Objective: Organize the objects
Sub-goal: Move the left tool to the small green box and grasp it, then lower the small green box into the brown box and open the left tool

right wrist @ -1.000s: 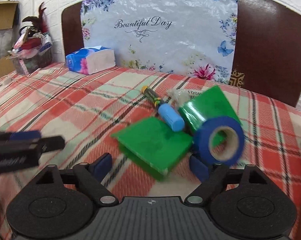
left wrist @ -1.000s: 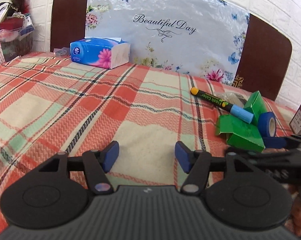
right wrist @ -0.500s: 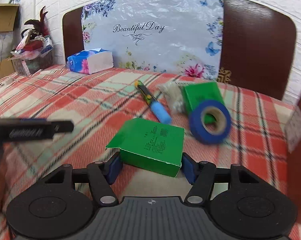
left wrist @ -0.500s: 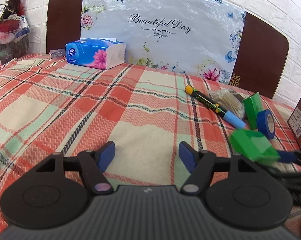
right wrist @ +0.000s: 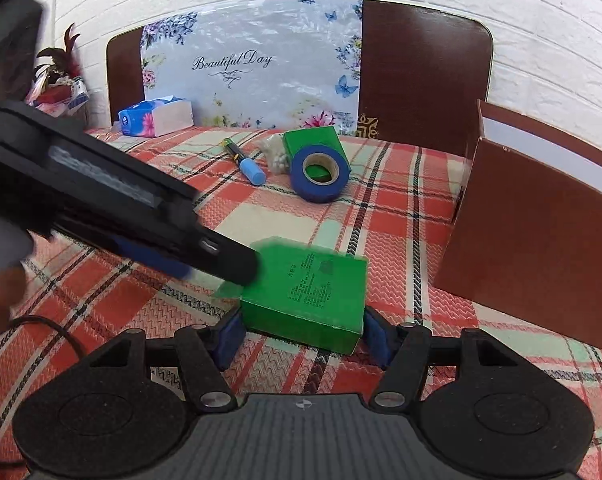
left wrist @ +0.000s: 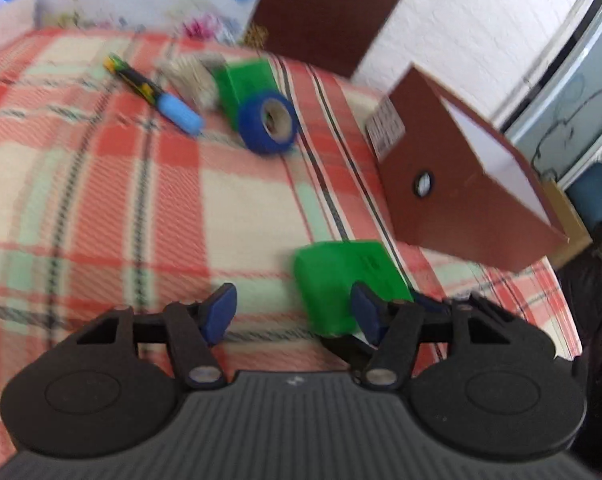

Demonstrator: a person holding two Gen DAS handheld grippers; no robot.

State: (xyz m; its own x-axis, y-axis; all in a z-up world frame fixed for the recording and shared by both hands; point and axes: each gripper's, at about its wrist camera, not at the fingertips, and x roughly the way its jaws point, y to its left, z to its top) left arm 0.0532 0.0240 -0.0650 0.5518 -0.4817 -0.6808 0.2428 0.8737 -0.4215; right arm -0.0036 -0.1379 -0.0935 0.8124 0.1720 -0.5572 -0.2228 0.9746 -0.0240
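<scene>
Brown box (right wrist: 541,240) stood at bed's right edge, open top, contents not visible. Plaid bedspread (right wrist: 381,216), white brick wall behind. Green box (right wrist: 309,292) clamped betw. right gripper (right wrist: 303,338) fingers, near front edge. Left gripper (left wrist: 291,312) fingers unclenched, just closing, nothing betw. them. Blue tape roll (right wrist: 320,174), marker (right wrist: 247,162) toward headboard.
</scene>
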